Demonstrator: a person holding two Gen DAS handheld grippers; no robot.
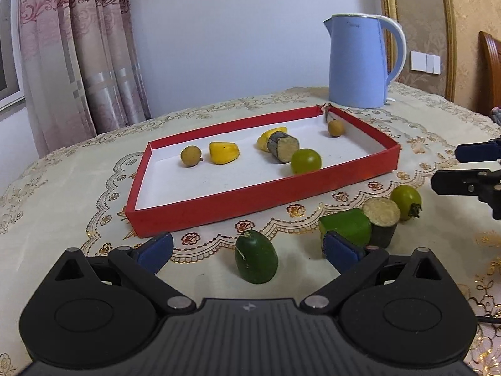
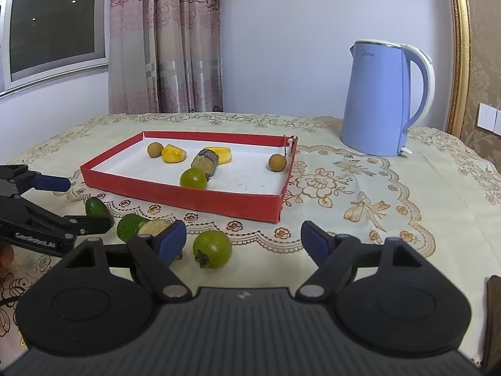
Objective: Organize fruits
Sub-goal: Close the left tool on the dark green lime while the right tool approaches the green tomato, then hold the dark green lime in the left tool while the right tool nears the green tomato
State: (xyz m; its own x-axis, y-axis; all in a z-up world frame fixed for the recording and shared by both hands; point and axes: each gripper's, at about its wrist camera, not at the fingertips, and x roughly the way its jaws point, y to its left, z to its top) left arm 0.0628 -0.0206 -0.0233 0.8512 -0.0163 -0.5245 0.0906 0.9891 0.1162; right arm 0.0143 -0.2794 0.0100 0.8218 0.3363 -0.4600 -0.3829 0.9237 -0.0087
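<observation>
Right wrist view: both grippers [image 2: 244, 239] [image 1: 247, 249] gape empty; the green tomato [image 2: 213, 248] could roll when pinched.

We hold both grippers tilted downward: the left gripper [image 1: 247, 252] with jaws spread wide, the right gripper [image 2: 242, 239] likewise parted, gripping nothing.

I see the red tray [image 1: 266, 194] lying flat on the cloth, white inside. In it: two brown round fruits [image 1: 191, 156] [image 1: 336, 128], two yellow pieces [image 1: 224, 153] [image 1: 271, 135], a dark-skinned cane section [image 1: 283, 148] on its side, and a green tomato [image 1: 306, 160] against the near wall. On the cloth in front of it: a dark green piece [image 1: 256, 257], a lighter green chunk [image 1: 344, 227], an upright cane section [image 1: 381, 224] touching that chunk, and a second green tomato [image 2: 212, 248].
</observation>
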